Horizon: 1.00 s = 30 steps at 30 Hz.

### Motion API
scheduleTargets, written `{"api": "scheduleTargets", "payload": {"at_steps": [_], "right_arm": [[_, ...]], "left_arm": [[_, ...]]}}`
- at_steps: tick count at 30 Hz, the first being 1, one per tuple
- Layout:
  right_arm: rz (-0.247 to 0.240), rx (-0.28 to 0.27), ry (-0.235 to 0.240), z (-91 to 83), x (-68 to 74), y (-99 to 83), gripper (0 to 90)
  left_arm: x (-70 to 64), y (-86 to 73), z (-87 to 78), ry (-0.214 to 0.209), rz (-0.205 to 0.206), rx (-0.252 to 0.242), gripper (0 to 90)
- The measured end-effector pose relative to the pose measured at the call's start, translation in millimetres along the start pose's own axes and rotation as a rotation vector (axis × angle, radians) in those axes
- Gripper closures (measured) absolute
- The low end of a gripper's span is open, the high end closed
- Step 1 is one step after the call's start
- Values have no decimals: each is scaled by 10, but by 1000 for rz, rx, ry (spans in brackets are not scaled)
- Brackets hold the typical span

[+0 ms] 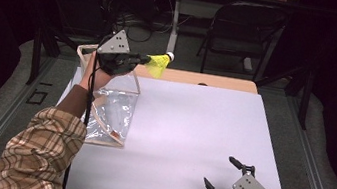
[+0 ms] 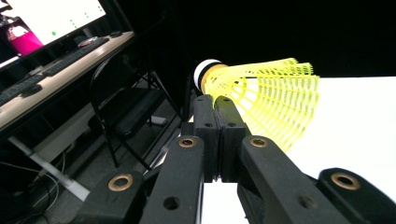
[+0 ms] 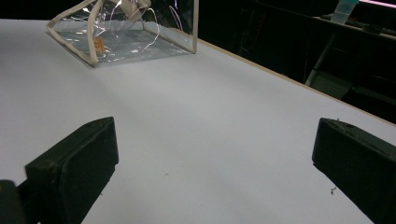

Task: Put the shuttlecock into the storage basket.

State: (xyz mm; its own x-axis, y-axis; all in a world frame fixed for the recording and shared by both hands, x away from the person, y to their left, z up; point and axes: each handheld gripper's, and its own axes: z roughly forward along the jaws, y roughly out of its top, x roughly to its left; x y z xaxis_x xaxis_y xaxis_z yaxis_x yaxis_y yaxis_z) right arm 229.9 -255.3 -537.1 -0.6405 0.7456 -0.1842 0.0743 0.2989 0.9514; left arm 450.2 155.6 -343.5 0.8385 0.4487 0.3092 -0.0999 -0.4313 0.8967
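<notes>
A yellow shuttlecock (image 1: 159, 64) with a white cork tip hangs in the air above the table's back left. My left gripper (image 1: 142, 60) is shut on its skirt. In the left gripper view the shuttlecock (image 2: 266, 100) sticks out past the closed jaws, cork pointing away. Below and to the left stands a clear plastic box (image 1: 109, 108) with a cream frame, its open top under my left hand. My right gripper (image 1: 222, 173) rests open near the table's front right, nothing between its fingers. The clear box (image 3: 123, 32) lies far ahead in the right gripper view.
The white tabletop (image 1: 190, 138) stretches between the box and the right gripper. A black folding chair (image 1: 239, 29) and a table leg (image 1: 174, 19) stand beyond the far edge. A desk with keyboards (image 2: 51, 70) shows at the left of the left gripper view.
</notes>
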Motion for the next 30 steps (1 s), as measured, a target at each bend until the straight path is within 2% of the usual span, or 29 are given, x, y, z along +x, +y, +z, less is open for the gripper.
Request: {"api": "scheduleTargets", "payload": {"at_steps": [30], "right_arm": [[5, 5, -4, 1, 2, -2, 0]], "left_arm": [[173, -96, -340, 89, -34, -7, 897]]}}
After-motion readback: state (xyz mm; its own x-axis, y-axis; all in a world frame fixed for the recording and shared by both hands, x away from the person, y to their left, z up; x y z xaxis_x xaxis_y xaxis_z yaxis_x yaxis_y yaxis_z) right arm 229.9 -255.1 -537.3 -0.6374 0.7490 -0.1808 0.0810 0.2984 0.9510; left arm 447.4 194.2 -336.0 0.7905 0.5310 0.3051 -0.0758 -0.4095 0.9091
